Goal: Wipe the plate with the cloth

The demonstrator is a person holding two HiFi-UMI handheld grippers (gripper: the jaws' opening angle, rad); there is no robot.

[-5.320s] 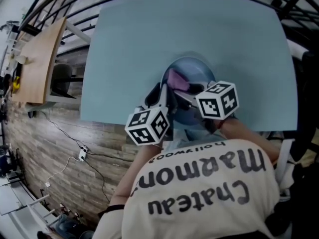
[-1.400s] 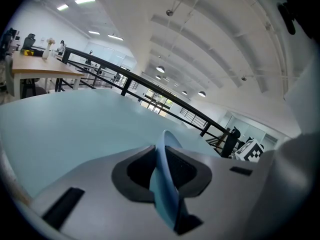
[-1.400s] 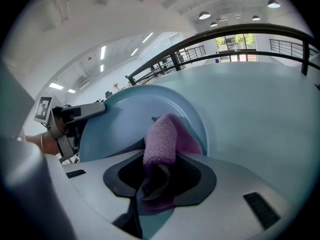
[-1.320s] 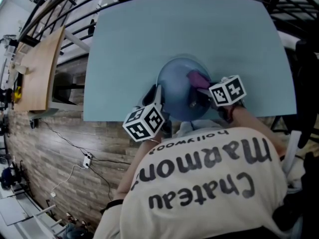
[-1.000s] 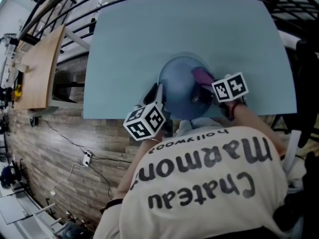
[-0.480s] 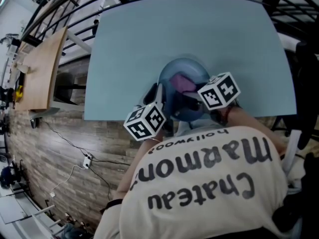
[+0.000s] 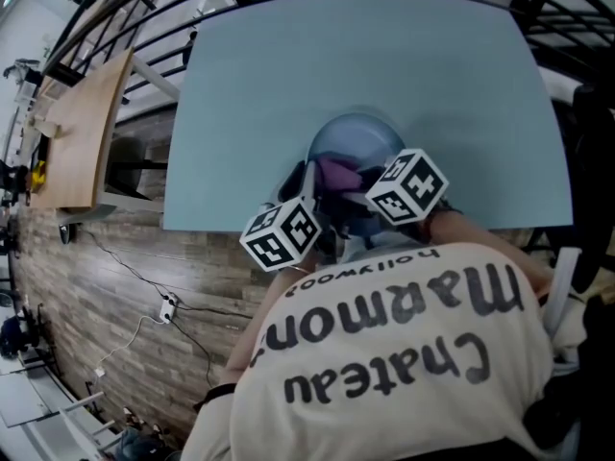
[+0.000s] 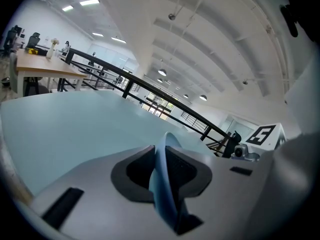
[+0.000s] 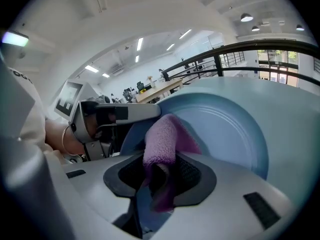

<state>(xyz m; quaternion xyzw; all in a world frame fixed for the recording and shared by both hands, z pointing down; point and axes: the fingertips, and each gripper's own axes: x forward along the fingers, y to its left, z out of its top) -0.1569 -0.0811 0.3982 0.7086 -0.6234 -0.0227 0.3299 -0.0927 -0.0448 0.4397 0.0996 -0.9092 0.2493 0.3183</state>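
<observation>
A blue plate lies on the pale blue table near its front edge. My left gripper is shut on the plate's left rim; in the left gripper view the thin blue plate edge stands pinched between the jaws of the left gripper. My right gripper is shut on a purple cloth and rests over the plate's near-left part. In the right gripper view the cloth bunches between the jaws of the right gripper, against the plate, with the left gripper just beyond.
The pale blue table stretches away behind the plate. A wooden bench stands off to the left above a brick-patterned floor. Black railings run beyond the table's far edge.
My right gripper has swept the purple cloth from the plate's right side across to its near-left part, rolling as it went. The left gripper has kept its hold on the rim.
</observation>
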